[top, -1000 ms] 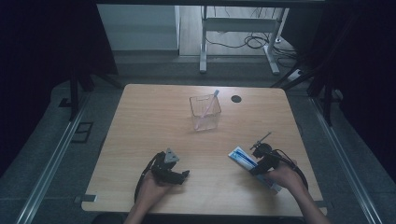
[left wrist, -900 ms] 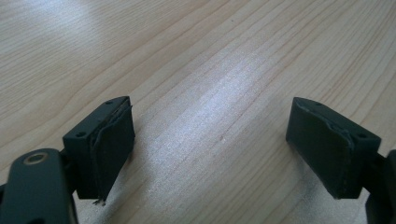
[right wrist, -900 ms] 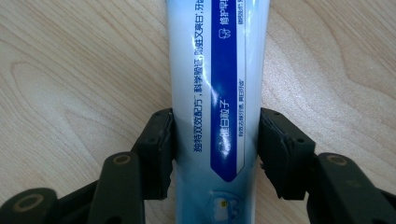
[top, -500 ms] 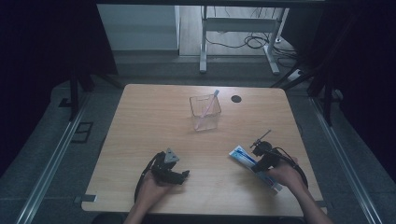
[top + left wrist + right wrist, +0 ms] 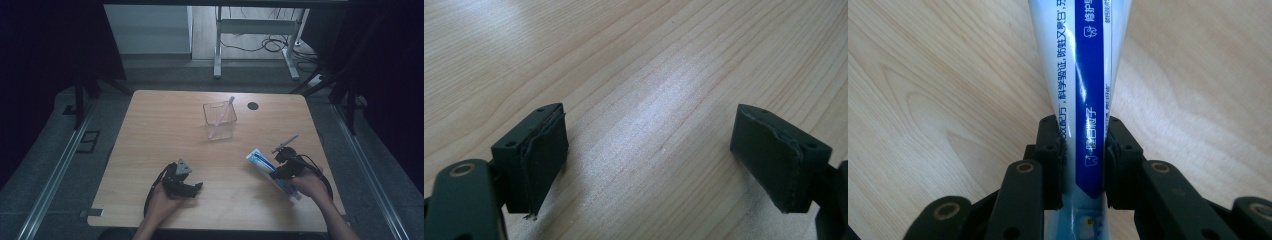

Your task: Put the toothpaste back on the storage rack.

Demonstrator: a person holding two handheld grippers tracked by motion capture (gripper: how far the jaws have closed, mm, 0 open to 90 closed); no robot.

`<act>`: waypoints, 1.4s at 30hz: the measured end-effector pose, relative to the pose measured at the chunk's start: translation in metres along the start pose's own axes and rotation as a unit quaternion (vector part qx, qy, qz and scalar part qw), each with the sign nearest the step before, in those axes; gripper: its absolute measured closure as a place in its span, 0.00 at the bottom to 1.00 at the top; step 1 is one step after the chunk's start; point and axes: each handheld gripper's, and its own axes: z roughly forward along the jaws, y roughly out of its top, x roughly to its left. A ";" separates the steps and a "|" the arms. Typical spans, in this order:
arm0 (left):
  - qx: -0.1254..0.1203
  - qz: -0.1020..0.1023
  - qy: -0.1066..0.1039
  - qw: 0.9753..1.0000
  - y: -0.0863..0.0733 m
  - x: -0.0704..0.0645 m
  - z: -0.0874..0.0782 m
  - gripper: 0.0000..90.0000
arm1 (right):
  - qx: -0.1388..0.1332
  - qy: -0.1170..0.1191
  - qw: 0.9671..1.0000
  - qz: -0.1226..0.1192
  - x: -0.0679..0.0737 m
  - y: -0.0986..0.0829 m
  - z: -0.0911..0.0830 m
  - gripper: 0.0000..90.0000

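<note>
Soft blue-and-white toothpaste tube (image 5: 1087,90) sits pinched between the jaws of the right claw (image 5: 1083,155), reaching ahead over the wooden surface (image 5: 923,100); light and squashy, it is best gripped mid-body. The left claw (image 5: 649,150) gapes wide, empty.

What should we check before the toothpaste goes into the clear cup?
1. Right gripper fingers squeeze the toothpaste tube: ok.
2. Tube lifted off the table: cannot tell.
3. Clear cup stands upright: ok.
4. Room in the cup beside the toothbrush: ok, though it leans across.
5. Left gripper open, holding nothing, out of the way: ok.
6. Path from tube to cup free: ok.
</note>
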 end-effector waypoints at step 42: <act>0.000 0.004 0.001 1.000 0.000 0.000 0.000 0.17 | -0.167 -0.006 0.986 -0.008 0.006 0.063 -0.031 0.80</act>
